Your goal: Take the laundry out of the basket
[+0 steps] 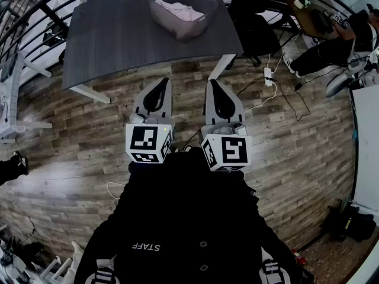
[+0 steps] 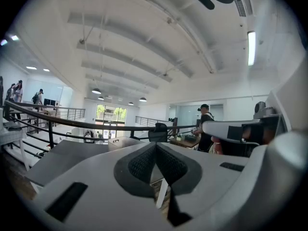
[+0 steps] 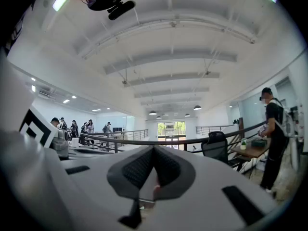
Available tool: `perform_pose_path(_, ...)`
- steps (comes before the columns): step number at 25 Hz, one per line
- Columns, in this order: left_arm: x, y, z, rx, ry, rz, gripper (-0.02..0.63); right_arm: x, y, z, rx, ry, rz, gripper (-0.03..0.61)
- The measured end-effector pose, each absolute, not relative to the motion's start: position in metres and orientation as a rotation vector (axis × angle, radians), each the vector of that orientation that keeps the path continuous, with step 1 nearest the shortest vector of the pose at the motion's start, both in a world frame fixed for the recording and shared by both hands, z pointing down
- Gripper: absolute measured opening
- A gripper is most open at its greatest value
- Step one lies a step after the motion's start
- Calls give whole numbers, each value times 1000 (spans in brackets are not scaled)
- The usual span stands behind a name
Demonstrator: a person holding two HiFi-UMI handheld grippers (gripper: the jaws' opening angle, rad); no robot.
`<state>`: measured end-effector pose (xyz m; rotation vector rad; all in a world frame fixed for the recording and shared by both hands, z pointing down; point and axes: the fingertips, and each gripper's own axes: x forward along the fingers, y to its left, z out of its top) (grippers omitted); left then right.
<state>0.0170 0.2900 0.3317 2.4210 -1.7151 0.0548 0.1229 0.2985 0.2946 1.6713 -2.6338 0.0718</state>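
A pale grey laundry basket (image 1: pixel 177 7) stands on the dark grey table (image 1: pixel 118 46) at the top of the head view, with pink and white laundry (image 1: pixel 180 10) inside. Both grippers are held side by side over the wooden floor, short of the table's near edge and pointing toward it. My left gripper (image 1: pixel 163 83) is shut, its pads meeting at the tip with nothing between them. My right gripper (image 1: pixel 212 85) is shut and empty too. In the left gripper view the basket (image 2: pixel 122 142) shows just beyond the closed left gripper (image 2: pixel 155 146). The right gripper (image 3: pixel 154 148) faces the railing.
A white power strip (image 1: pixel 267 76) and cables lie on the floor right of the table leg (image 1: pixel 220 67). A black office chair (image 1: pixel 257 31) and a seated person (image 1: pixel 337 43) are at the upper right. A black railing (image 1: pixel 35 13) runs behind the table.
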Motion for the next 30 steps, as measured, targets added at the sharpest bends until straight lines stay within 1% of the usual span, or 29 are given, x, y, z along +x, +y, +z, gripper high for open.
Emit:
perform_pose_path(12,38,295,336,2404,-1745,71,3,145,302,299,1665,-2651,64,15)
perform_pose_path(17,27,300,332,2328,-1869,-3,2,164,301,311,1653,-2646,96,15)
perform_pose_path(27,12,317,363,2177,-1954,3,0,197,306,355,1601,-2575,217,15)
perform_pose_path(30,6,313,364,2155,-1985,6,0,198,301,354,1580,-2578,177,15)
